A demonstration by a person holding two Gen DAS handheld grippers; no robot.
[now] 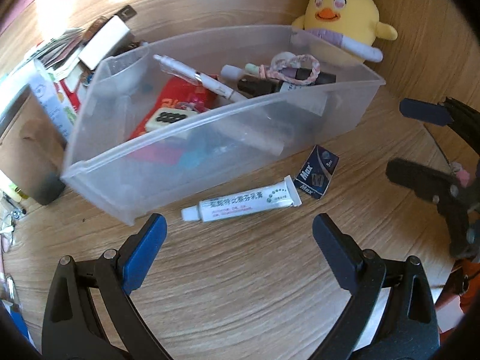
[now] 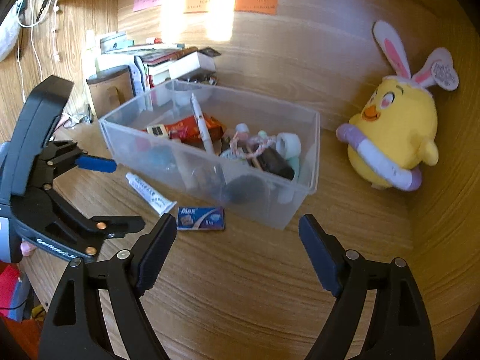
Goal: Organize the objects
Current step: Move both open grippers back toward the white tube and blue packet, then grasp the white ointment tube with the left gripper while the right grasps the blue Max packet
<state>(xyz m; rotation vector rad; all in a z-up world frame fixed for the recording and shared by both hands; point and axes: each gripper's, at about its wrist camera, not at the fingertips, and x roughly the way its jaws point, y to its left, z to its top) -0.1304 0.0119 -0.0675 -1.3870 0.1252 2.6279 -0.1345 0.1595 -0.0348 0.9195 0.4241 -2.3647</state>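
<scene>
Open jaws — tube (image 1: 241, 202), "Max" packet (image 1: 316, 173).

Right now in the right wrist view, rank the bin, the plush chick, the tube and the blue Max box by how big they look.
1. bin
2. plush chick
3. tube and Max box: too close to rank; the tube looks longer, the box wider.

Fisheye distortion and nearness make this apparent size only.

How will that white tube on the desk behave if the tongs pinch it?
The white tube looks soft-walled, so it would probably dent under pressure. It lies flat, its crimped end beside the blue packet, so rolling seems unlikely. Being small, it is probably light.
</scene>
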